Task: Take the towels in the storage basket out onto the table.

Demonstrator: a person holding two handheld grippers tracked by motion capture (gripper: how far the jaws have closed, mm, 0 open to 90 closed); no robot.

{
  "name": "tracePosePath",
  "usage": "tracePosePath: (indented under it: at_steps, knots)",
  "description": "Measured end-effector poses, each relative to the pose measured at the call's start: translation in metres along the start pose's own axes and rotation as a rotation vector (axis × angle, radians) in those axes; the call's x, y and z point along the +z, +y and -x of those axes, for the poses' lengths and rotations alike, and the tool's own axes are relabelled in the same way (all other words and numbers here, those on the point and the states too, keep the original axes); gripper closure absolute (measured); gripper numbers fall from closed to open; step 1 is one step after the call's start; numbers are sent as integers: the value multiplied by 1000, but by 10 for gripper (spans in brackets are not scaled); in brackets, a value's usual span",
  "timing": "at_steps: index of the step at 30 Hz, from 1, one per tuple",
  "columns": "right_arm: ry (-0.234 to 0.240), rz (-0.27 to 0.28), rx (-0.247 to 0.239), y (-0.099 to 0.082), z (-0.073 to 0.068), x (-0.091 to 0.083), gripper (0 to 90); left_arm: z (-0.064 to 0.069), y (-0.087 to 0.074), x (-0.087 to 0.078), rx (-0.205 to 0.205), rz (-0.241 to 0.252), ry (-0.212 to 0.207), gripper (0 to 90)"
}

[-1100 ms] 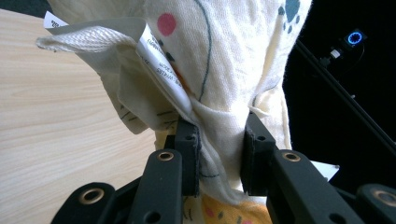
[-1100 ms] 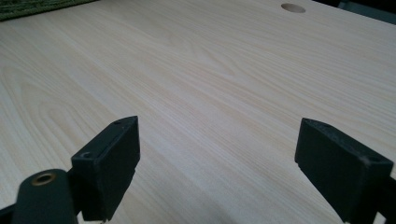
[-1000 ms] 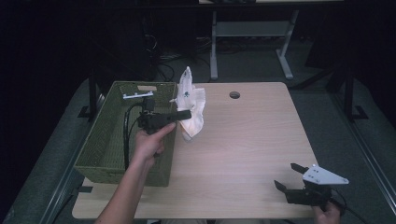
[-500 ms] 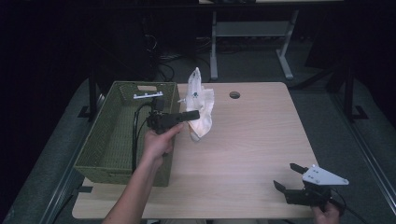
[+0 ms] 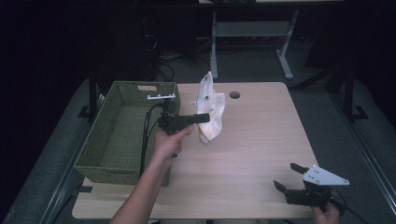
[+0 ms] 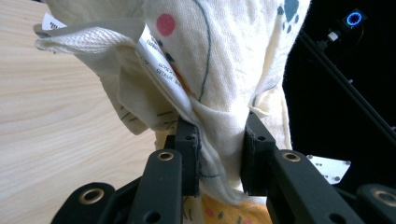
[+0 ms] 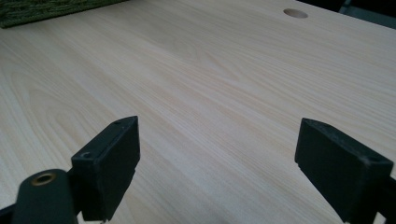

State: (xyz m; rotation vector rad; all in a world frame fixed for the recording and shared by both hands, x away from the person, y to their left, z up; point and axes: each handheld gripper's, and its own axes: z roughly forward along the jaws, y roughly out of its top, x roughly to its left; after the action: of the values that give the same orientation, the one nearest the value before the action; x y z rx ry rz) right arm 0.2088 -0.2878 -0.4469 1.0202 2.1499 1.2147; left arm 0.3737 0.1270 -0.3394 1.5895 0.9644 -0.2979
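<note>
Clamped in left gripper (image 5: 201,117): cream printed cloth (image 5: 209,108), hanging beside, probably clear of, green woven basket (image 5: 122,135); right gripper (image 5: 288,178) agape, far.

The only printed text stands on a white label (image 6: 161,60) sewn into the cream cloth (image 6: 224,56). In the left gripper view, several lines of small dark print run along the label, tilted. The characters are too small and blurred to be read; the lettering appears to be a care tag. No other text, brand, number or sign is legible.
</note>
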Motion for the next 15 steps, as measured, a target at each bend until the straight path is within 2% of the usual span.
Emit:
tracePosePath:
  at_steps: [7,15]
  knots:
    - [-2,7,0,0,1,0,137,-4,-4,17,4,-31,9,730]
    - [-7,10,0,0,1,-1,137,-11,-8,41,-9,-58,18,730]
